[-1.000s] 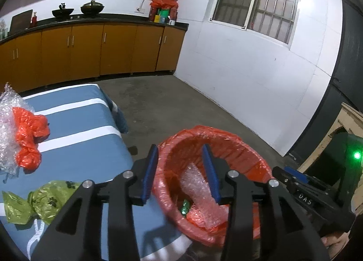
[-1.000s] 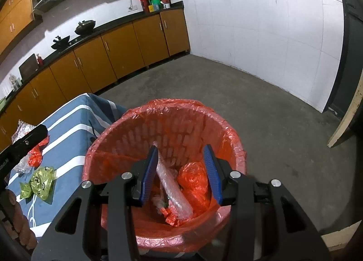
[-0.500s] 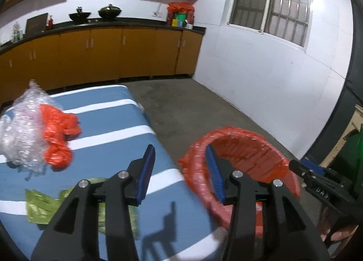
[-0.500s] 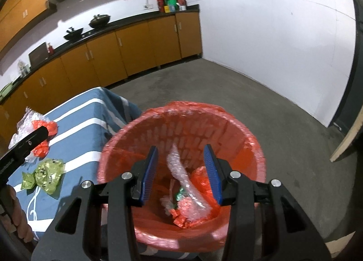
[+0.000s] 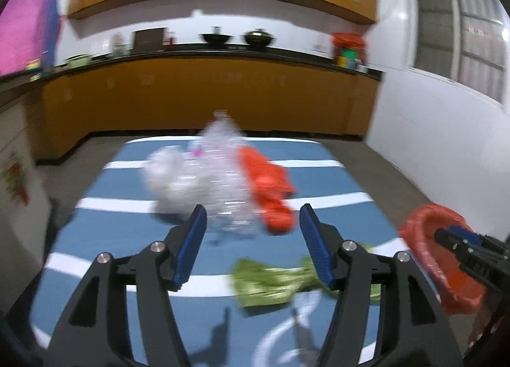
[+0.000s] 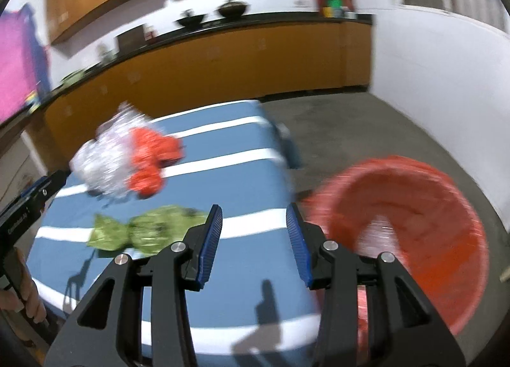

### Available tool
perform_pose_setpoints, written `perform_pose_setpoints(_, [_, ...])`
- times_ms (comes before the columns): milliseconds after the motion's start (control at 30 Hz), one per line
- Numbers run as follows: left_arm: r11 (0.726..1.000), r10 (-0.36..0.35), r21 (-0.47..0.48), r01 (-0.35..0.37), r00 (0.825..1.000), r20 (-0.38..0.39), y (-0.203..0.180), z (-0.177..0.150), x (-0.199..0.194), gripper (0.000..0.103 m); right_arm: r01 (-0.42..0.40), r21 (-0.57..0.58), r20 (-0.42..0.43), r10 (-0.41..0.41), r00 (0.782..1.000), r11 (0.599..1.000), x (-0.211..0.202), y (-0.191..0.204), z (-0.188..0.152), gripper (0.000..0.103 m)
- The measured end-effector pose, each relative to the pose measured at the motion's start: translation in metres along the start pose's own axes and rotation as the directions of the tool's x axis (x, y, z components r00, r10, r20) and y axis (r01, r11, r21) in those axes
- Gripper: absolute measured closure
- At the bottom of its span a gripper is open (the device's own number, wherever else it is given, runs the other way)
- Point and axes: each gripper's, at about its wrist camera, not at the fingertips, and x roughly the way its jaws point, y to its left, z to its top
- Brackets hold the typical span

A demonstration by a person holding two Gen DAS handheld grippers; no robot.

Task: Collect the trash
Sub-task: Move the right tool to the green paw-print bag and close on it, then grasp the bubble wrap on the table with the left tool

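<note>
both grippers have swung away from the red-lined bin (image 6: pixel 411 223) back over the striped tabletop (image 5: pixel 105 239). the left gripper (image 5: pixel 253 242) has just been opening, nothing between its jaws; the right gripper (image 6: pixel 253 244) is apart and empty. the bubble wrap (image 5: pixel 204 175), orange bag (image 5: pixel 269 191) and green bag (image 5: pixel 271 281) remain to collect.

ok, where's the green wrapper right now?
The green wrapper lies on the striped blue table, nearer the camera than the bubble wrap and orange bag, left of the bin.

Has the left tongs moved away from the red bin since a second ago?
Yes. The left tongs swung from over the red bin to the striped table, jaws just been opening, nothing between them.
</note>
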Motion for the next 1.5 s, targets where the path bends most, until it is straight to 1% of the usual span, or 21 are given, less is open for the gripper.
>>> perform_pose_setpoints(100, [0.997, 0.062, -0.041, -0.062, 0.998, 0.002, 0.034, -0.002, -0.008, 0.042, -0.061, -0.047, -0.019, 0.06, 0.998, 0.997, 0.015, 0.037, -0.003, 0.06])
perform_pose_setpoints(267, [0.991, 0.106, -0.088, -0.105, 0.994, -0.002, 0.072, -0.006, -0.018, 0.041, -0.106, -0.104, -0.058, 0.1, 0.993, 0.989, 0.035, 0.079, -0.009, 0.06])
perform_pose_setpoints(367, [0.987, 0.115, -0.108, -0.116, 0.993, -0.009, 0.086, -0.01, -0.021, 0.041, -0.114, -0.109, -0.093, 0.104, 0.99, 0.988, 0.048, 0.094, -0.014, 0.06])
perform_pose_setpoints(600, [0.982, 0.113, -0.147, -0.116, 0.993, -0.029, 0.102, -0.018, -0.021, 0.041, -0.103, -0.125, -0.133, 0.086, 0.987, 0.987, 0.061, 0.112, -0.024, 0.06])
perform_pose_setpoints(767, [0.982, 0.107, -0.152, -0.111, 0.994, -0.033, 0.103, -0.019, -0.017, 0.041, -0.084, -0.147, -0.179, 0.057, 0.982, 0.986, 0.074, 0.117, -0.031, 0.061])
perform_pose_setpoints(800, [0.982, 0.107, -0.153, -0.111, 0.994, -0.035, 0.103, -0.02, -0.017, 0.041, -0.081, -0.148, -0.186, 0.053, 0.981, 0.986, 0.078, 0.118, -0.032, 0.065])
perform_pose_setpoints(933, [0.981, 0.103, -0.159, -0.109, 0.994, -0.046, 0.104, -0.022, -0.013, 0.041, -0.086, -0.16, -0.207, 0.052, 0.977, 0.983, 0.085, 0.119, -0.036, 0.075])
perform_pose_setpoints(967, [0.981, 0.102, -0.16, -0.108, 0.994, -0.05, 0.104, -0.022, -0.011, 0.041, -0.09, -0.165, -0.21, 0.054, 0.976, 0.982, 0.085, 0.12, -0.035, 0.081])
perform_pose_setpoints(1000, [0.981, 0.1, -0.161, -0.107, 0.994, -0.054, 0.103, -0.022, -0.01, 0.041, -0.091, -0.167, -0.213, 0.054, 0.976, 0.982, 0.085, 0.121, -0.034, 0.084])
perform_pose_setpoints(1067, [0.982, 0.096, -0.158, -0.104, 0.994, -0.057, 0.101, -0.021, -0.009, 0.041, -0.092, -0.171, -0.215, 0.054, 0.975, 0.981, 0.086, 0.121, -0.033, 0.087])
perform_pose_setpoints(1167, [0.985, 0.088, -0.146, -0.095, 0.994, -0.06, 0.095, -0.019, -0.005, 0.041, -0.087, -0.17, -0.211, 0.05, 0.976, 0.982, 0.087, 0.119, -0.031, 0.089])
perform_pose_setpoints(1300, [0.988, 0.073, -0.133, -0.08, 0.996, -0.058, 0.087, -0.012, 0.003, 0.041, -0.079, -0.135, -0.202, 0.051, 0.978, 0.988, 0.084, 0.106, -0.027, 0.089])
perform_pose_setpoints(1500, [0.995, 0.03, -0.092, -0.036, 0.998, -0.063, 0.062, 0.009, 0.029, 0.041, -0.081, -0.112, -0.174, 0.061, 0.983, 0.99, 0.073, 0.092, -0.021, 0.09])
